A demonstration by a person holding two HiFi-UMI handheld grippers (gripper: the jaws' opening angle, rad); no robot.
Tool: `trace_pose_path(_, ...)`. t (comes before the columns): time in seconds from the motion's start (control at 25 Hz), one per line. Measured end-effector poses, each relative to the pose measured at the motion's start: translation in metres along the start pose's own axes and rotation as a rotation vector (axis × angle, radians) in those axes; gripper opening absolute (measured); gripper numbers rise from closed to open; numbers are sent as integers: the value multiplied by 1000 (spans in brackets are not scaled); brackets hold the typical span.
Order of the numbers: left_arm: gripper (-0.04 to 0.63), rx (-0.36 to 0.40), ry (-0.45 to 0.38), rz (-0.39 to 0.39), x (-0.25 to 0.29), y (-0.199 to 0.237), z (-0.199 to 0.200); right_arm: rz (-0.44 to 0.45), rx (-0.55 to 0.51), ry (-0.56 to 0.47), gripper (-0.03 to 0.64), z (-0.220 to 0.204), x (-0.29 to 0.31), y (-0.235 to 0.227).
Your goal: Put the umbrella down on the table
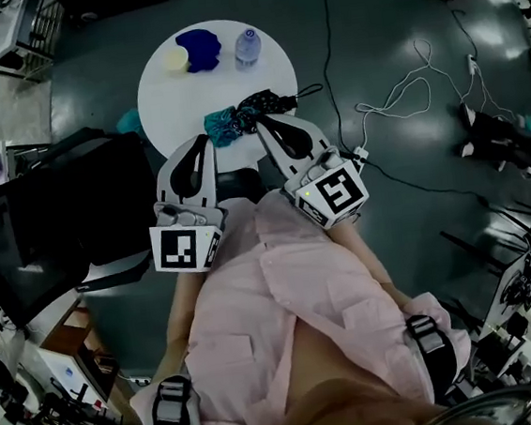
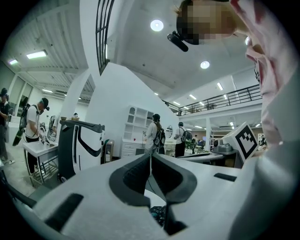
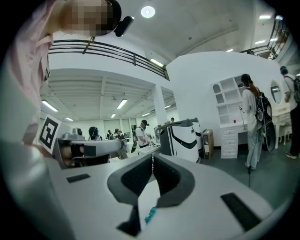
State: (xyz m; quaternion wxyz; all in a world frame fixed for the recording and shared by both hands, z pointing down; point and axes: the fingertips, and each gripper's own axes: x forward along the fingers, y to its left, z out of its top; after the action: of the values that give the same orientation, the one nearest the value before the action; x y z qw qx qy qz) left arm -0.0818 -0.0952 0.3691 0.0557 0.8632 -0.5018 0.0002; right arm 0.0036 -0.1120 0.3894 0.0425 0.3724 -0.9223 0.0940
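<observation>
the umbrella (image 1: 241, 117) lies folded on the round white table (image 1: 169, 99), at the 6 o'clock edge of the top. its teal bunch sits toward 7 o'clock and its black part and strap run off toward 3 o'clock. your left gripper (image 1: 203, 140) and right gripper (image 1: 261, 124) both point at it from the near side, tips right at the fabric; whether either touches it i cannot tell. both tongs are clenched, jaws pressed together with nothing seen between them.

judging from this, the umbrella seems already down, so the step in hand is to come away cleanly. draw both grippers level toward 6 o'clock without hooking the cloth or strap; the bundle sits close to the rim and a drag could pull it off. if it overhangs, first nudge it toward 12 o'clock, short of the water bottle (image 1: 245, 47) at 1 o'clock and the blue cloth (image 1: 198, 47) at 12.

only the head view shows the tabletop and where the umbrella lies. the gripper views look out across the hall at people (image 2: 154, 133) and a white machine (image 2: 77, 147). of the umbrella they show just a patterned scrap below the left jaws and a teal fleck below the right, but they alone show the jaw faces meeting.
</observation>
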Motion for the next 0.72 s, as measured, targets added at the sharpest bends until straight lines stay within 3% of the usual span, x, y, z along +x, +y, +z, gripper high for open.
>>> trace_pose_path(0.36, 23, -128, 13, -21, -4, -18, -13, 15, -54, 38, 32, -15, -1, 13)
trace_pose_path(0.72, 23, -87, 1, -1, -5, -5, -16, 16, -85, -9, 32, -5, 1, 12)
